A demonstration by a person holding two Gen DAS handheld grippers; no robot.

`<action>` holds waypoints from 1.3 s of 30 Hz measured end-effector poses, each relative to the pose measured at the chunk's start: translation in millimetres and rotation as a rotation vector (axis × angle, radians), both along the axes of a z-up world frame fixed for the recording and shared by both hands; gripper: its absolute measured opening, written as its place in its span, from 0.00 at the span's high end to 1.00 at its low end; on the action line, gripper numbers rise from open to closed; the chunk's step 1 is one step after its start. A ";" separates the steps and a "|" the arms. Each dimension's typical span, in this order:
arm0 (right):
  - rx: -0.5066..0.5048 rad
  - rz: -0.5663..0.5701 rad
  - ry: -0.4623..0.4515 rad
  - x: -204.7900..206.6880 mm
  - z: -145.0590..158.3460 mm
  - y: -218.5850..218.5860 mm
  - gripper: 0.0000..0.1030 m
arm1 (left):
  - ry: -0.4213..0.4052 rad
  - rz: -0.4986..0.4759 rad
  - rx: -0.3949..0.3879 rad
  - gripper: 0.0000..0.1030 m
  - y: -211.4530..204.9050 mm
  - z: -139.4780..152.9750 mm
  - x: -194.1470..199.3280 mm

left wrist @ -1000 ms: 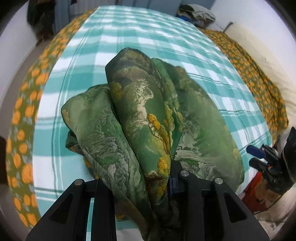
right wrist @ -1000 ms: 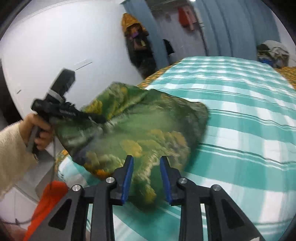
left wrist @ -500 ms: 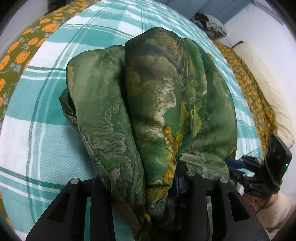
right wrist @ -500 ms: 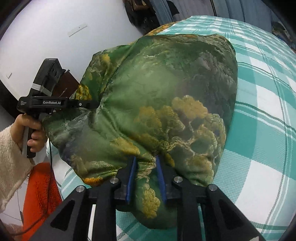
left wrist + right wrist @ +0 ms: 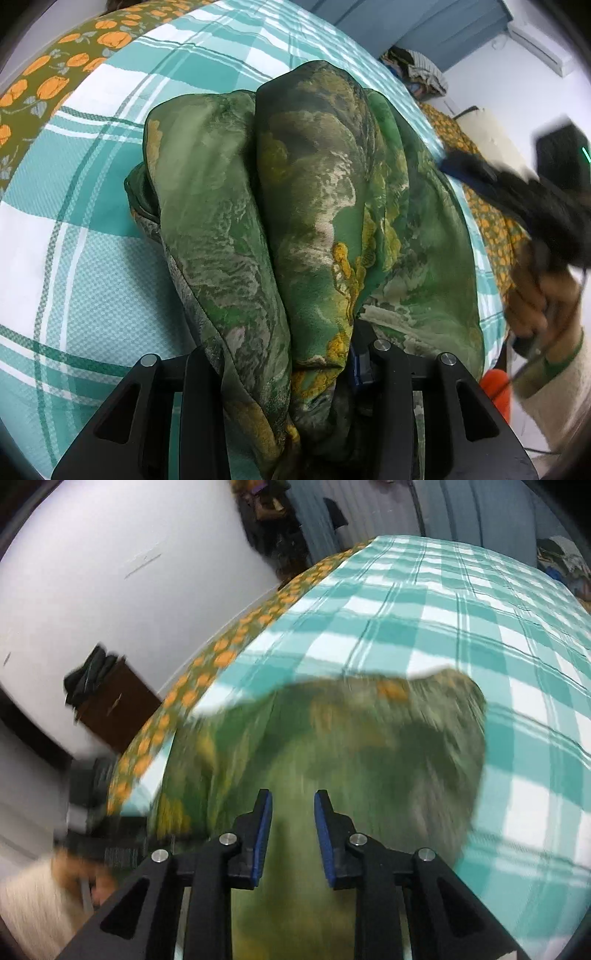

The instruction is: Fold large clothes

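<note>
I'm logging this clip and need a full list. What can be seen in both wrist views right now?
Silky green and yellow patterned garment: one, bunched on the near part of the bed.
Teal and white checked bedsheet: one, covering the bed top.
Olive fabric with orange flower print: along both bed sides.
Pile of clothes: one, mixed colours, at the far end of the bed.
Brown wooden furniture: one, by the white wall, dark cloth on top.
Orange object: one, beside the bed, unclear what.
Left hand-held gripper: black, gathered garment fills the gap between its fingers.
Right hand-held gripper: black with blue pads, jaws opening over the garment, blurred.
Hand: in cream sleeve, holds the right hand-held gripper.
</note>
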State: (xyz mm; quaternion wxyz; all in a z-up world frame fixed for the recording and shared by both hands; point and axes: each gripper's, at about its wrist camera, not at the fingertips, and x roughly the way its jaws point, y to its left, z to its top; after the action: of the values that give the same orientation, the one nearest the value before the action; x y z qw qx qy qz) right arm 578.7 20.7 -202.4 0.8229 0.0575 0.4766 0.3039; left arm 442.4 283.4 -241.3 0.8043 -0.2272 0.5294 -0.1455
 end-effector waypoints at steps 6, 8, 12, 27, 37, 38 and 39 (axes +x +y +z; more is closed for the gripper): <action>-0.077 -0.005 0.139 49.2 -69.0 47.3 0.77 | 0.009 0.051 -0.068 0.60 16.3 -17.5 -8.0; -0.101 -0.004 0.150 50.8 -83.2 51.0 0.78 | 0.008 0.057 -0.074 0.60 19.2 -21.7 -11.1; -0.101 -0.014 0.158 53.6 -83.2 49.1 0.79 | 0.012 0.046 -0.072 0.60 19.8 -18.3 -14.8; -0.004 0.093 0.039 -156.6 -10.1 -85.9 0.77 | 0.009 0.045 -0.062 0.59 10.3 -10.0 -7.8; -0.018 -0.034 0.126 -160.3 -61.5 -78.5 0.82 | 0.012 0.071 -0.050 0.59 5.9 -8.7 -9.9; -0.042 -0.034 0.120 -162.2 -53.4 -76.3 0.82 | 0.012 0.075 -0.049 0.58 5.0 -8.1 -10.7; -0.066 -0.034 0.108 -164.4 -42.5 -74.4 0.80 | 0.013 0.080 -0.050 0.58 4.4 -7.3 -11.1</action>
State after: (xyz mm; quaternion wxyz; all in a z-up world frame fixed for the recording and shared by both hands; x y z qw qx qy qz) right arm 414.3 -53.6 -244.9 0.8027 0.0548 0.5288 0.2702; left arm 431.3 287.7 -248.5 0.8002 -0.2692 0.5212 -0.1250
